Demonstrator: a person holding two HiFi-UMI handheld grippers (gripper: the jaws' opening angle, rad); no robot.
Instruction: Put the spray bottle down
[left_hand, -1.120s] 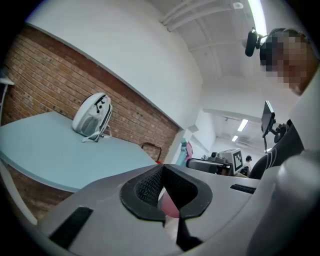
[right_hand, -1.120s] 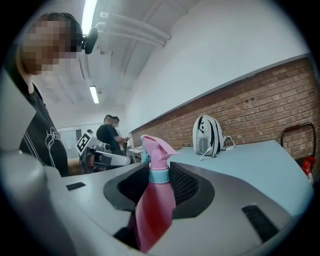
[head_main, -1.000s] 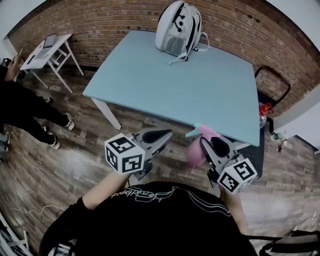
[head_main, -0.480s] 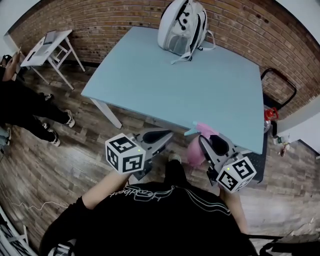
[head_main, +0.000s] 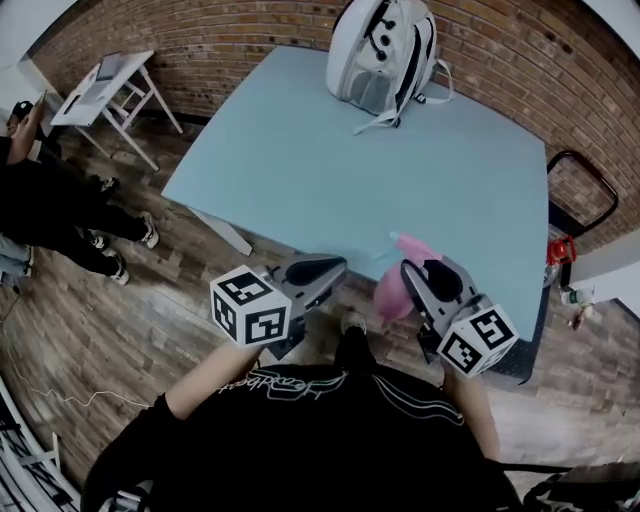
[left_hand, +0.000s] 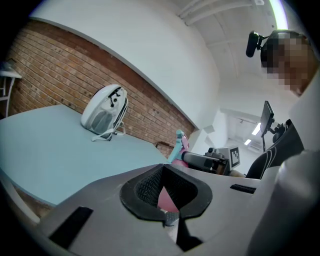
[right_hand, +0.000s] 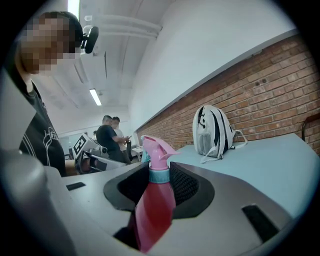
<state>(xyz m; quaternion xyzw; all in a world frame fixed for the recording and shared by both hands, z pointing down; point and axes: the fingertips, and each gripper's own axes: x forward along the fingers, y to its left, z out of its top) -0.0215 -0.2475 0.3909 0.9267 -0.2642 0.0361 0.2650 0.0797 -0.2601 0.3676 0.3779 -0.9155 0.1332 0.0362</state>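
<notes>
Left gripper (head_main: 316, 271), lower centre of the head view: jaws together, nothing in them, idle. Just to its right, the spray bottle (head_main: 393, 292) hangs in the air about level with the near edge of the light blue table (head_main: 300, 150), not set down yet. It has a pink-red body, a teal collar and a pink trigger head with the nozzle pointing toward the table. The right gripper (head_main: 420, 282) is clamped on the body just below the collar. It looks like smooth plastic: probably light, with thin walls that flex under squeeze and a slick surface. The fill level can't be read. Holding below the collar seems right, since the shoulder stops slip. It's likely top-heavy if empty, so the base needs to land flat. A white backpack (head_main: 385, 50) sits at the table's far edge, well clear.
</notes>
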